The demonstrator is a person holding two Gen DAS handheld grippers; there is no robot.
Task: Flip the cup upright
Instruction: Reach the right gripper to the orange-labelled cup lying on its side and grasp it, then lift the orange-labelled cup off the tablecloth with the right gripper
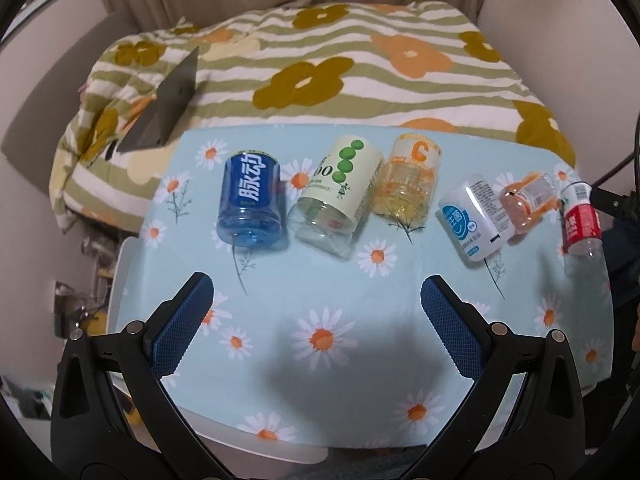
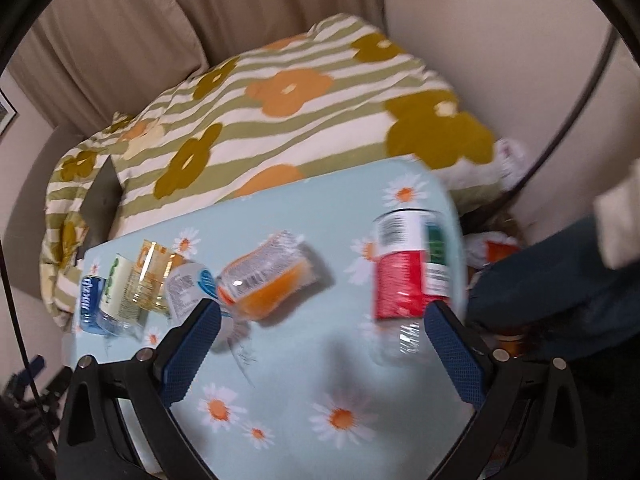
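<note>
Plastic cups, six in all, cut from labelled bottles, lie in a row on the daisy-print tablecloth (image 1: pixel 320 280): blue cup (image 1: pixel 251 200), green-dotted cup (image 1: pixel 336 196), yellow cup (image 1: pixel 408 184), white cup (image 1: pixel 474 222), orange cup (image 1: pixel 528 204) and red cup (image 1: pixel 580 220). Motion blur smears the right wrist view, so labels there are unreadable, and the red cup sits near the frame edge in the left view. Left gripper (image 1: pixel 316 300) hovers wide open, empty, in front of the row. Right gripper (image 2: pixel 322 316) is wide open, empty, the red cup (image 2: pixel 408 272) just inside its right finger.
</note>
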